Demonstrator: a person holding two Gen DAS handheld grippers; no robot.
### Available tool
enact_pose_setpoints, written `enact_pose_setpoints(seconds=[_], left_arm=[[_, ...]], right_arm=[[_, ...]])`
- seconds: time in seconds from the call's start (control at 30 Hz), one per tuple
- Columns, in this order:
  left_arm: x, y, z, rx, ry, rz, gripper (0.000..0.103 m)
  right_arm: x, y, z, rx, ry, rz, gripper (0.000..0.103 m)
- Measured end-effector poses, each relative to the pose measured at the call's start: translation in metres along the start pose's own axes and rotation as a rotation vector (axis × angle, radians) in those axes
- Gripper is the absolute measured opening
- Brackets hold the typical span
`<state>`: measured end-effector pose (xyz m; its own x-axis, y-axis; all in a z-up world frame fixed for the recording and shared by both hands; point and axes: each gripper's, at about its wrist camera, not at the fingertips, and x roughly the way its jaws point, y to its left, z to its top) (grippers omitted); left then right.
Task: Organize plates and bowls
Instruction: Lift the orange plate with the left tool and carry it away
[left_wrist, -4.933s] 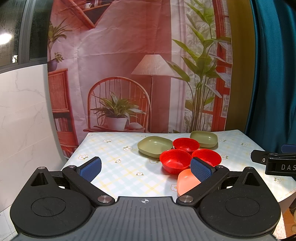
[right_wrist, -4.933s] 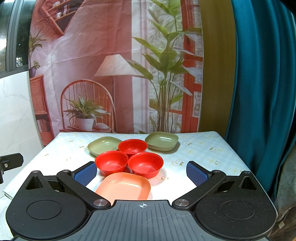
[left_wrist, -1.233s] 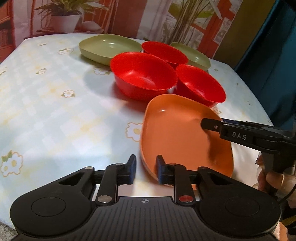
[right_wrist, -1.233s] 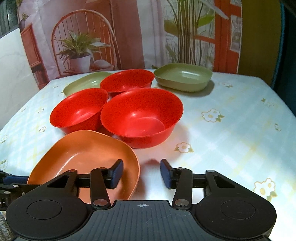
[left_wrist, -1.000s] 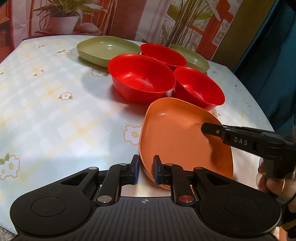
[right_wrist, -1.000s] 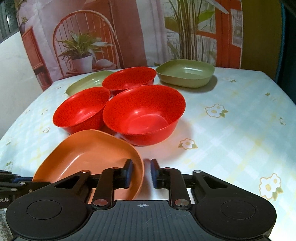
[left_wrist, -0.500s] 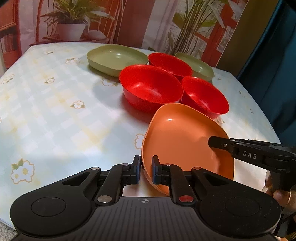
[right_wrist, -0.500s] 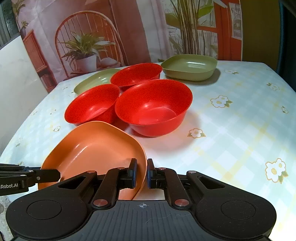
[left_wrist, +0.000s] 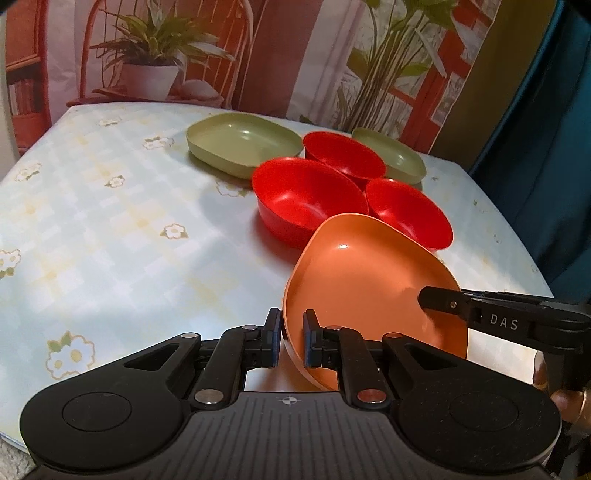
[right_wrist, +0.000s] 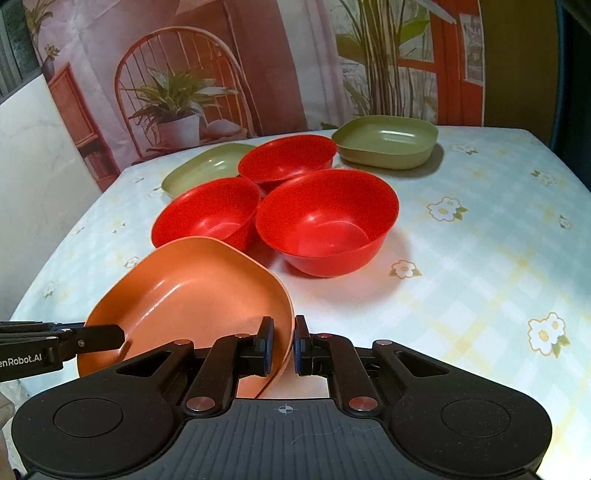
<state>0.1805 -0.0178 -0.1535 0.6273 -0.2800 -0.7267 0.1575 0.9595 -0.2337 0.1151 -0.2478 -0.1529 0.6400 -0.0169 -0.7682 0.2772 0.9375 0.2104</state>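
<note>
The right claw (right_wrist: 283, 345) is pinching the near right rim of the orange plate (right_wrist: 184, 291), which is tilting up off the worktop (right_wrist: 480, 258). The left claw (right_wrist: 99, 338) is reaching in from the left, its tip over the plate's left rim. Beyond the plate, three red bowls (right_wrist: 325, 218) are sitting clustered together, with a flat green plate (right_wrist: 199, 168) behind them on the left and a deeper green dish (right_wrist: 388, 146) on the right.

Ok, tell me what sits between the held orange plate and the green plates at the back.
The three red bowls cluster directly between the orange plate and both green plates. Both grippers grip the orange plate's rim.
</note>
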Motion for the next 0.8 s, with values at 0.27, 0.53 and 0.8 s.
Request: enact_pose_setpoints(seconds=[0.27, 0.53, 0.8], left_arm=[[-0.008, 0.007, 0.006, -0.015, -0.023, -0.002, 0.013], [-0.019, 0.009, 0.032, 0.0, -0.084, 0.004, 0.013], [-0.026, 0.008, 0.065, 0.032, -0.134, 0.014, 0.013]], right_arm=[[-0.007, 0.01, 0.007, 0.002, -0.005, 0.007, 0.01], [-0.017, 0.02, 0.032, 0.003, -0.034, 0.026, 0.01], [-0.022, 0.026, 0.07, 0.018, -0.07, 0.052, 0.01]])
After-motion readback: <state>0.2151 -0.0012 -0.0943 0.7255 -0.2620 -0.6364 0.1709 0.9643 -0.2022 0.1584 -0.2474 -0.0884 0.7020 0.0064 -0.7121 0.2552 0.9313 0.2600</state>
